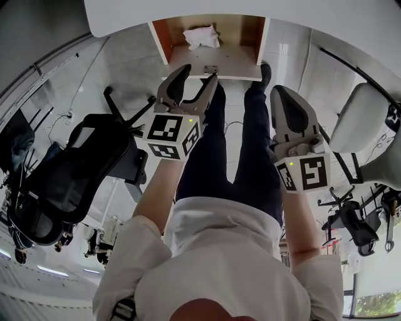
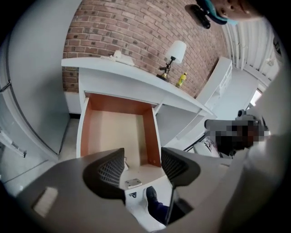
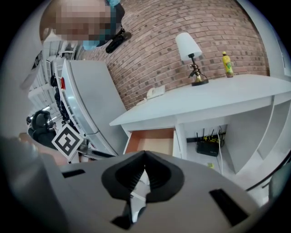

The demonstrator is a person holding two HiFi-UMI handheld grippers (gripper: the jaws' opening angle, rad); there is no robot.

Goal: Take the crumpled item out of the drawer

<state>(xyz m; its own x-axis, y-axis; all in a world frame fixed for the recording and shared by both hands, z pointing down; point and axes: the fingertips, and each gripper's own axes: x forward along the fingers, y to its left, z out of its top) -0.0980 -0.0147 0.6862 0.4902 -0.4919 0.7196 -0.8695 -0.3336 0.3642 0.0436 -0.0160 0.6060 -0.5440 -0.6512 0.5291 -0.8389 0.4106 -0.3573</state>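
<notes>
The crumpled white item [image 1: 201, 37] lies toward the back of the open drawer [image 1: 248, 36], a wood-lined box with a white front panel, pulled out from under the white desk [image 1: 125, 15]. My left gripper [image 1: 199, 74] hangs just over the drawer's front edge, open, with nothing between its fingers. In the left gripper view the gripper [image 2: 142, 159] frames the drawer [image 2: 116, 132]; the item does not show there. My right gripper [image 1: 283, 94] is shut and empty, to the right of the drawer. From the right gripper [image 3: 144, 157] the drawer [image 3: 150, 141] shows beyond the shut jaws.
A black office chair [image 1: 69, 182] stands at the left and a white chair [image 1: 369, 125] at the right. The person's legs [image 1: 244, 138] are below the drawer. On the desk stand a lamp [image 3: 191, 52] and a yellow bottle [image 3: 227, 64]. A router [image 3: 207, 146] sits under it.
</notes>
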